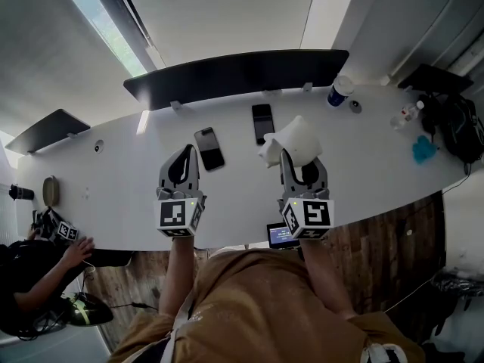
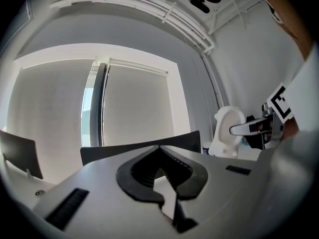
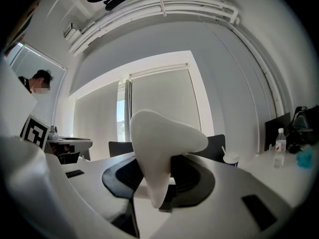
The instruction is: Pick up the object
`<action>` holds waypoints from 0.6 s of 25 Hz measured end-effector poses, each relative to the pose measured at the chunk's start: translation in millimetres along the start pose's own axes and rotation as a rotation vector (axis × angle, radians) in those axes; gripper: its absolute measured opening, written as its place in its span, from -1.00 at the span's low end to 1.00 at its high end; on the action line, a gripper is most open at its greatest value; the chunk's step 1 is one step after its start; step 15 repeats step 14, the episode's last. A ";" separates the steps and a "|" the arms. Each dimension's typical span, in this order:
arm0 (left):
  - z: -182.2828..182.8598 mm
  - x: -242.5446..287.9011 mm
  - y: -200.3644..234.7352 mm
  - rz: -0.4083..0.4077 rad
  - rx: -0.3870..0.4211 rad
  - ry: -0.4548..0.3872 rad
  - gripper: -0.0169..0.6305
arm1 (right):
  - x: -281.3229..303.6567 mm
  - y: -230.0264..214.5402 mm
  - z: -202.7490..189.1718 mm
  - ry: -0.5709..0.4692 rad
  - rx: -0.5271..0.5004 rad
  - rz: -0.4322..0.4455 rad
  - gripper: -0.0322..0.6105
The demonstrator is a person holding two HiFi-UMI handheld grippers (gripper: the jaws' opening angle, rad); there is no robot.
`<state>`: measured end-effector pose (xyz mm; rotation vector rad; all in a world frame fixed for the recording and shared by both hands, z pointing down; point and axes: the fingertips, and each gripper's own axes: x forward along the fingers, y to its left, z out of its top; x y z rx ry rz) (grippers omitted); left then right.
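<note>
Clearly, the right gripper has hold of the smooth white plastic object with a pointed wedge shape. Its jaws stand quite wide apart and press on the object from both sides. In the right gripper view the object fills the space between the jaws, with the broad rounded part above them and the narrow tip hanging below. It seems to be lifted from the long white table, though I cannot see this for sure.

The left gripper is beside the right one, at its left, and both point level over the near edge of the table. Its jaws are closed together, tip against tip, and nothing is between them (the left gripper view shows this well).

On the table, just ahead of the left gripper and slightly to its right, lies a black flat phone. A second black phone lies farther ahead, between the lines of the two grippers and just left of the held object. Far ahead of the right gripper and to its right stands a white paper cup with a blue band, and farther right a clear plastic bottle.
</note>
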<state>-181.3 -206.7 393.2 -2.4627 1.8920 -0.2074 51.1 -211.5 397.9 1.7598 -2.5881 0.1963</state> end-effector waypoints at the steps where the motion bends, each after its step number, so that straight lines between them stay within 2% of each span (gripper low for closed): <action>1: 0.0 0.5 -0.2 0.001 0.000 0.001 -0.92 | 0.5 -0.4 -1.1 0.003 0.002 0.003 -0.40; 15: -10.6 5.9 2.9 0.023 -0.005 0.023 -0.92 | 14.0 0.2 -7.8 0.015 0.013 0.056 -0.40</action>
